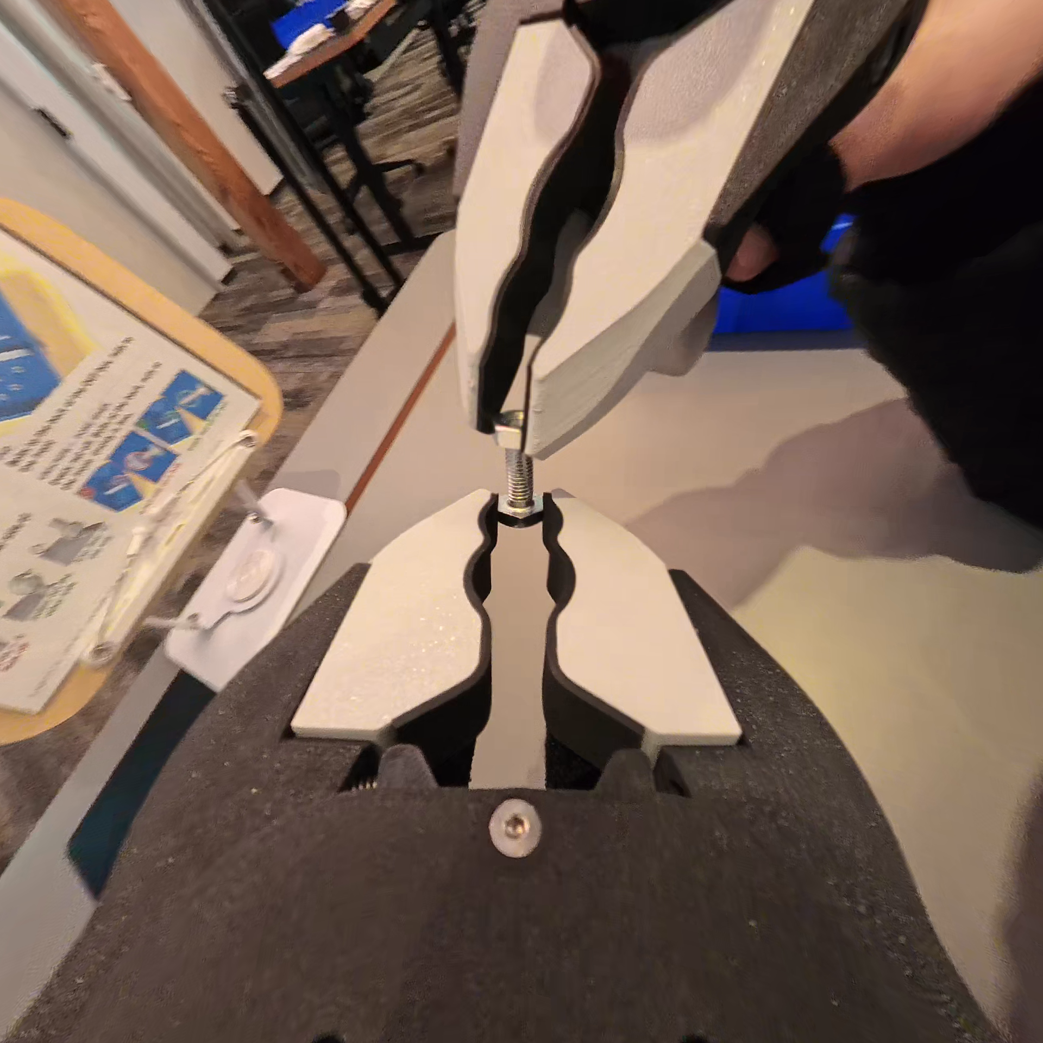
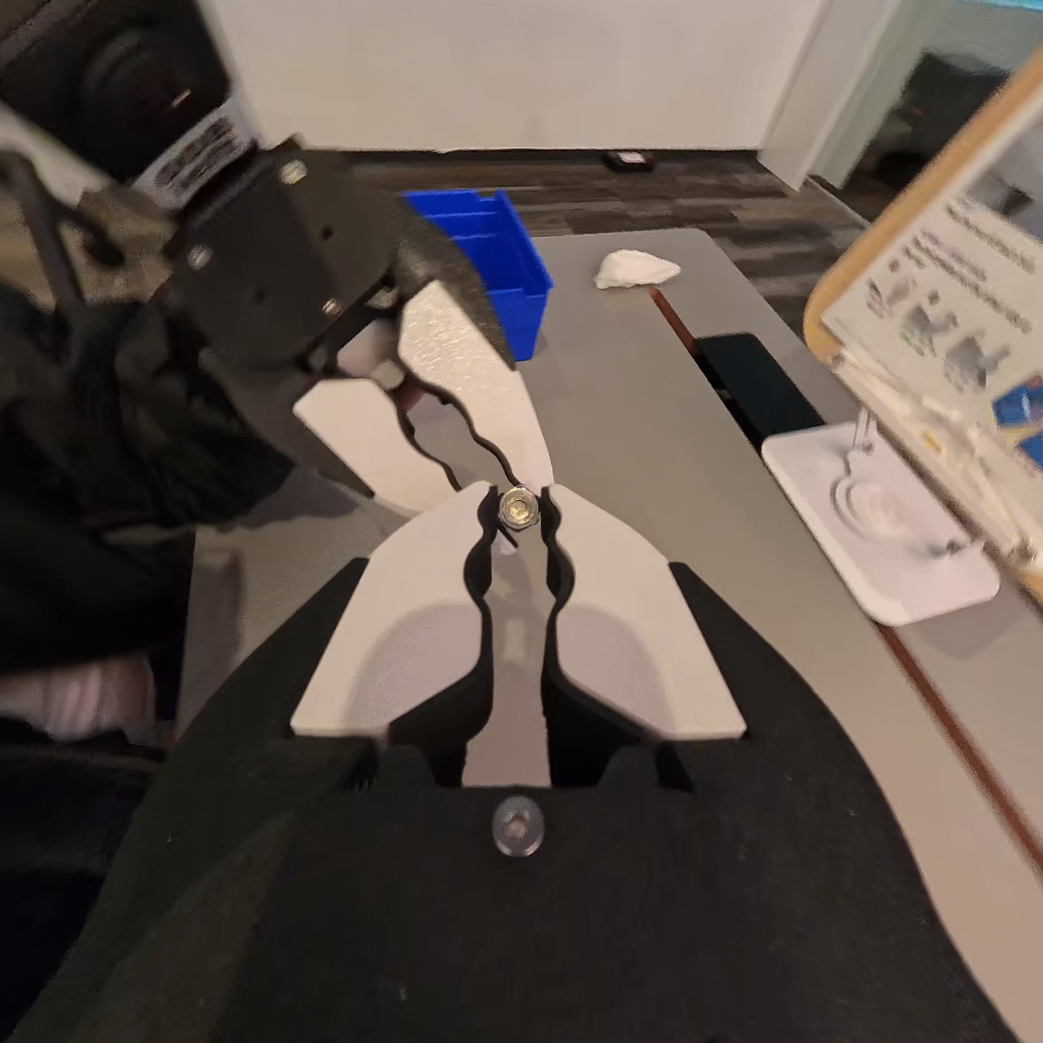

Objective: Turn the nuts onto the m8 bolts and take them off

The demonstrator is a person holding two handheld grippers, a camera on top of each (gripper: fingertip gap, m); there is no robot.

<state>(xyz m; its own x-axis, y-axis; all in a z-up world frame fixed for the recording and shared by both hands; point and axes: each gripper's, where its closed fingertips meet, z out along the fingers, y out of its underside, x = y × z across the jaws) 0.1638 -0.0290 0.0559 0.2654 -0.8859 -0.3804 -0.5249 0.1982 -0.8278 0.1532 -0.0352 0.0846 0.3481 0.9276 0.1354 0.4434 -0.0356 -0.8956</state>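
The bolt (image 1: 516, 473) stands upright above the table (image 1: 790, 705), head down, clenched by its hex head between your left gripper (image 1: 519, 508) fingertips. The nut (image 1: 508, 430) sits at the top end of the thread, and your right gripper (image 1: 504, 432) comes down from above with both pads pressed on its flats. In the right wrist view you look straight down the bolt's end, nut (image 2: 519, 509) ringed around it, left gripper (image 2: 511, 485) crossing in from the upper left.

The blue bin (image 2: 496, 265) sits at the far end of the table; its contents are hidden. A white wad (image 2: 635, 270) lies beside it. An instruction board (image 1: 96, 480) leans on a white stand (image 1: 265, 575).

Your gloved right hand (image 1: 790, 237) holds its gripper steeply, tips down.
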